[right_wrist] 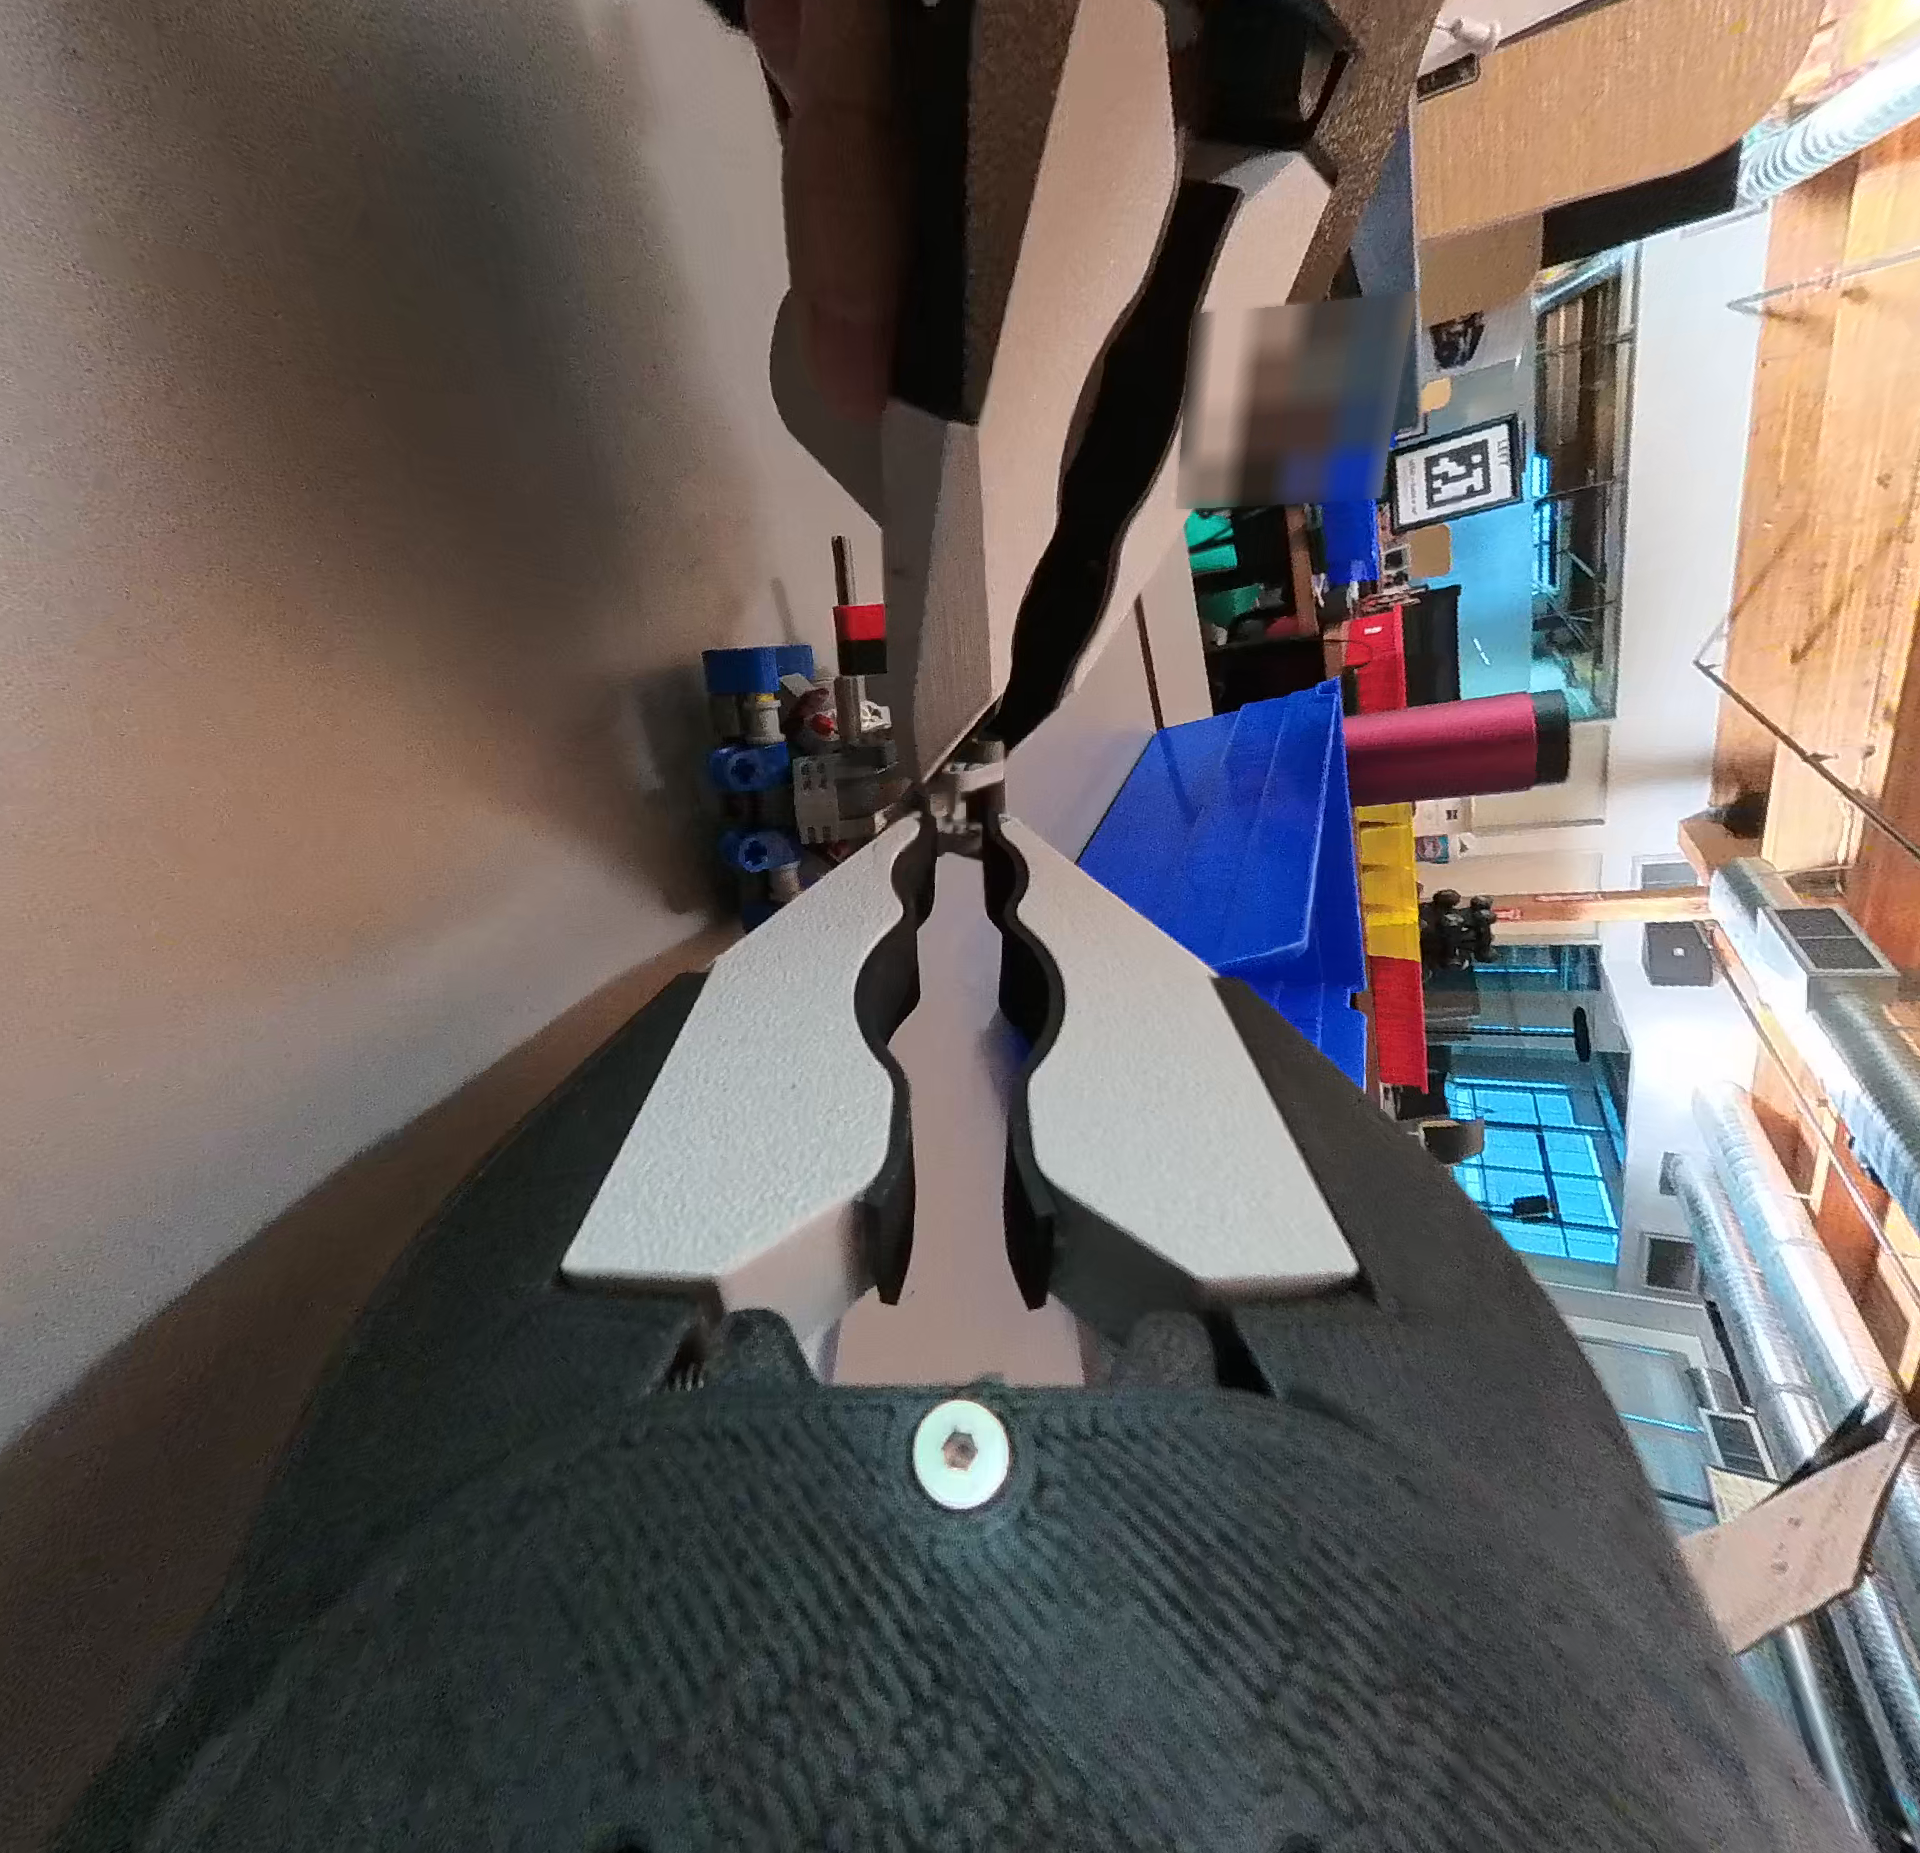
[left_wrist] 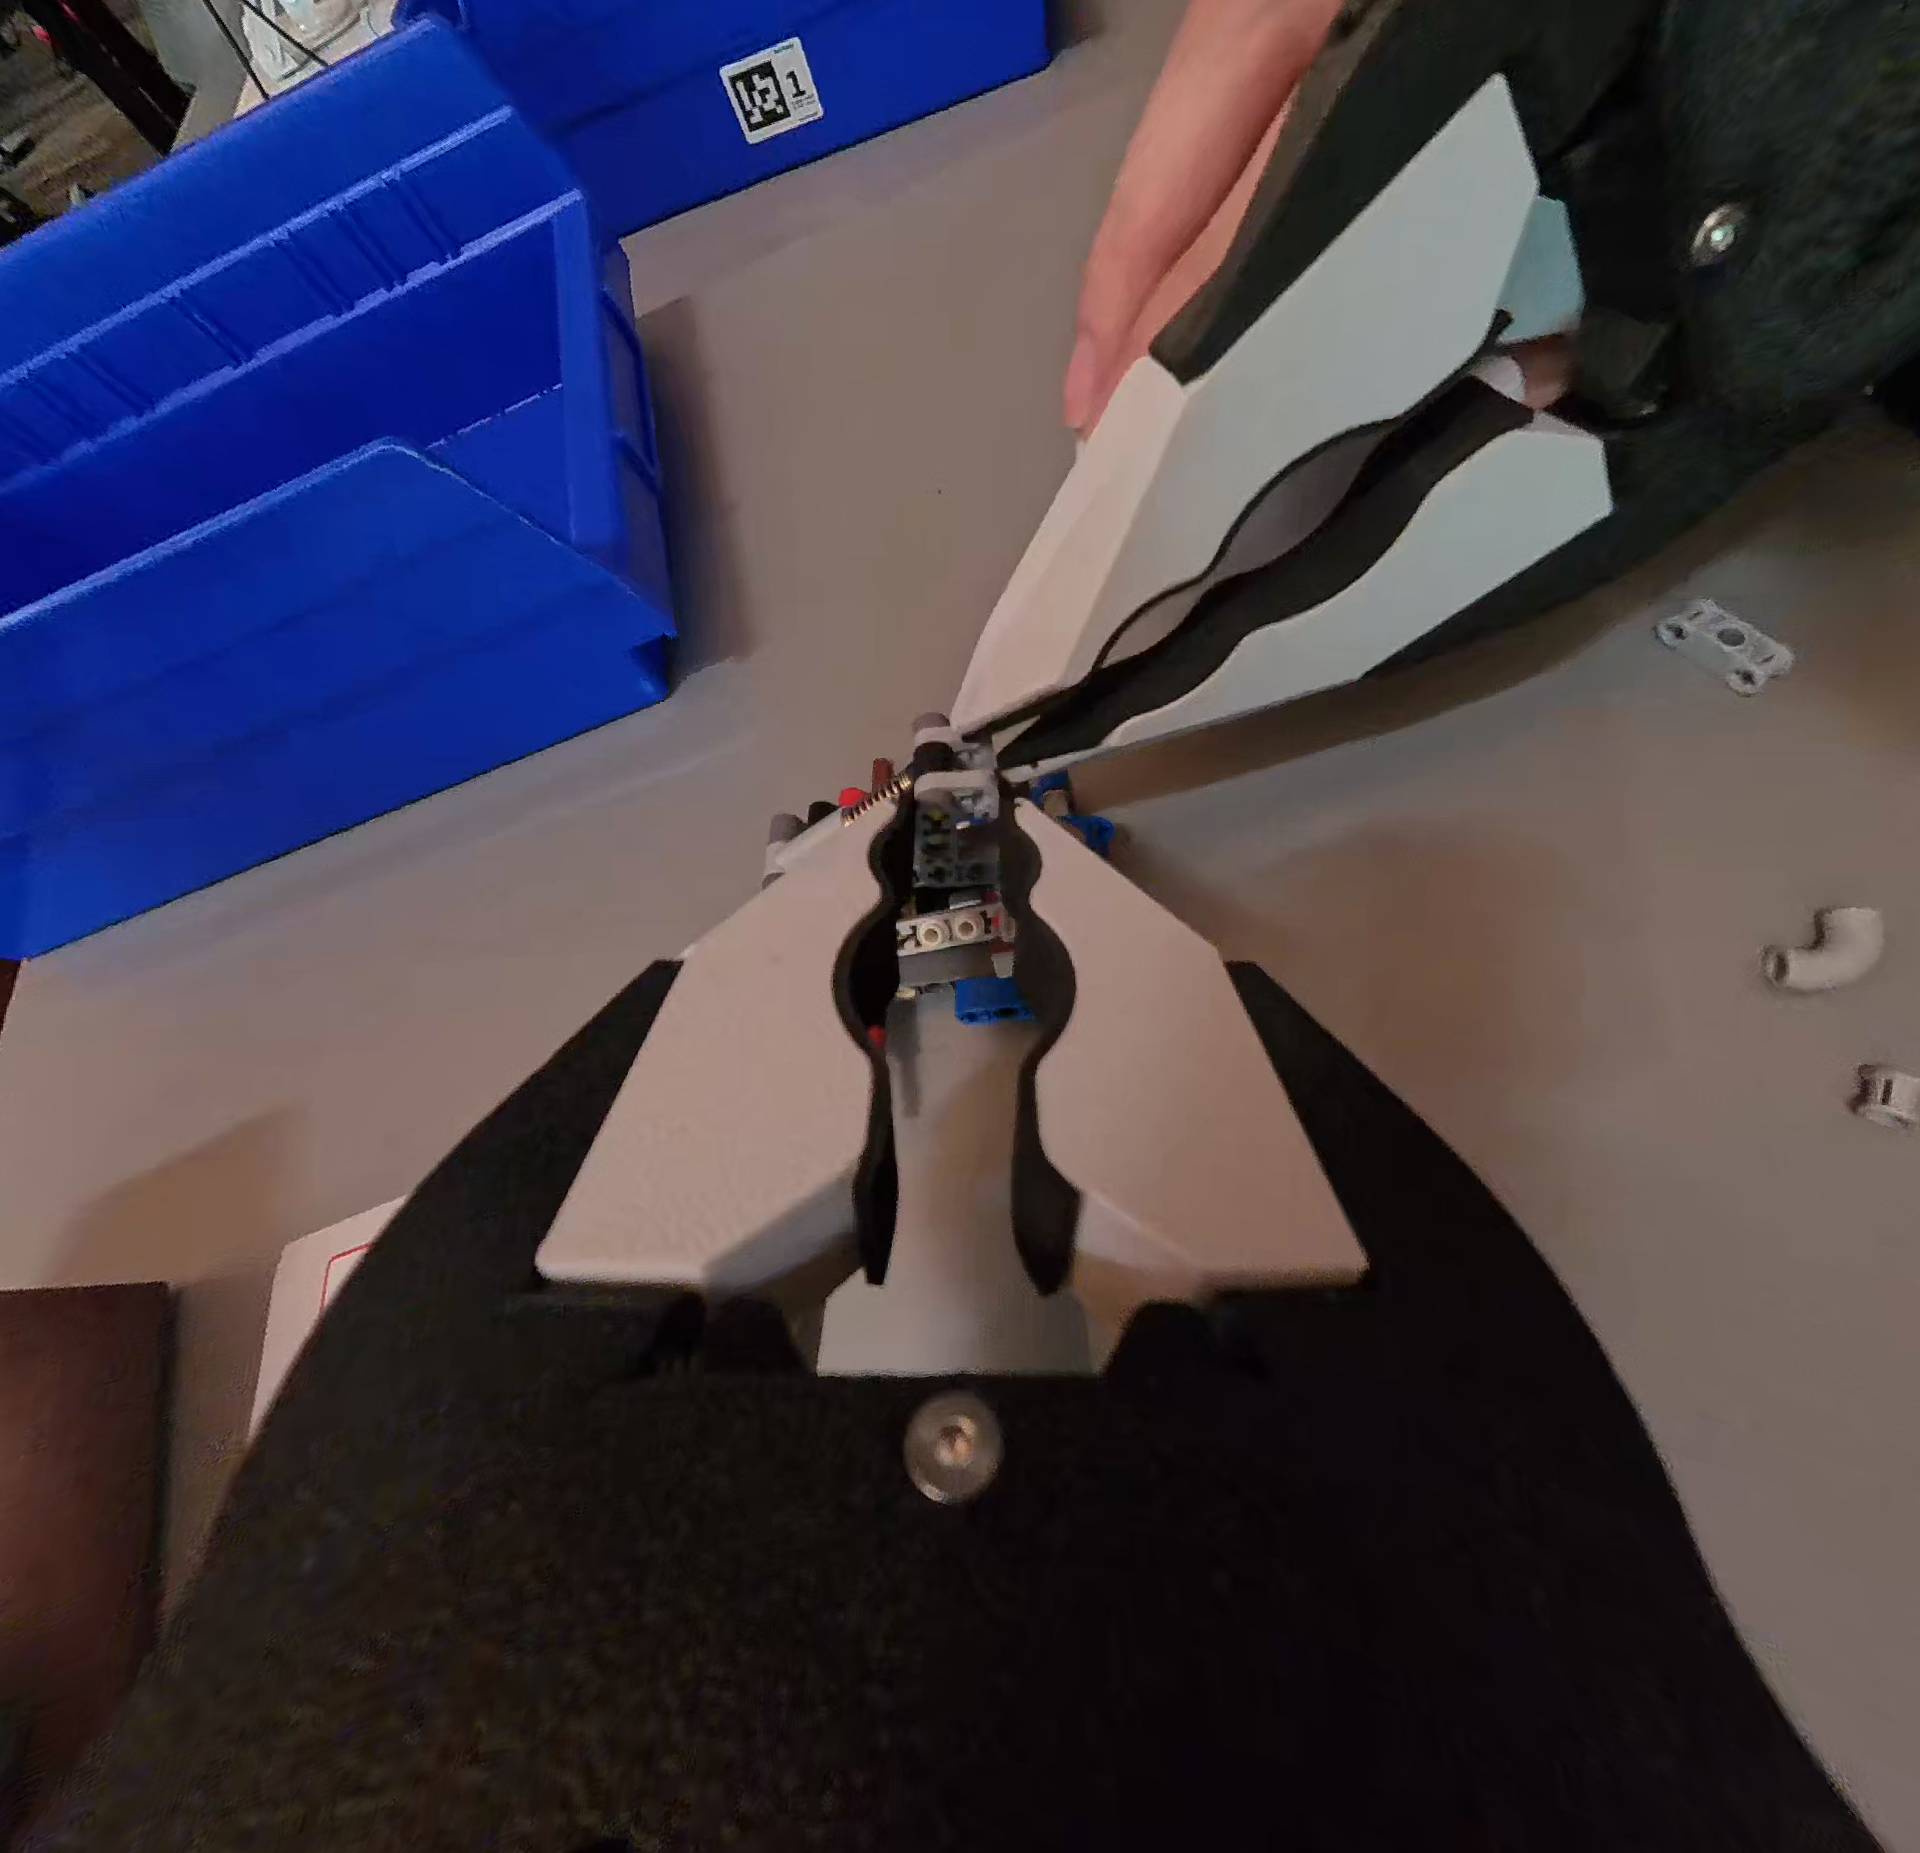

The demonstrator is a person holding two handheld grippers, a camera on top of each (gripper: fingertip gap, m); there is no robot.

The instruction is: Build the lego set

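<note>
A small brick-built assembly (left_wrist: 940, 936) of grey beams, blue connectors, a red pin and a short spring sits on the grey table (left_wrist: 520, 1055). My left gripper (left_wrist: 948, 824) reaches over it from the near side and is shut on its dark grey block. My right gripper (left_wrist: 982, 749) comes in from the upper right. Its tips are pinched on a light grey piece (left_wrist: 940, 738) at the assembly's far end. In the right wrist view my right gripper (right_wrist: 958, 827) holds that small grey piece (right_wrist: 961, 795). There the left gripper (right_wrist: 961, 759) meets it from above, and the rest of the assembly (right_wrist: 821, 795) stands to the left.
Blue bins (left_wrist: 312, 453) stand at the left and another blue bin (left_wrist: 779, 37) at the back. Loose grey parts lie on the right: a flat plate (left_wrist: 1725, 645), an elbow (left_wrist: 1823, 946) and a small connector (left_wrist: 1886, 1117). A hand (left_wrist: 1174, 193) holds the right gripper. My two grippers' fingertips are within a few centimetres of each other. The elbow (left_wrist: 1823, 946) is about 15 centimetres from both grippers' fingertips.
</note>
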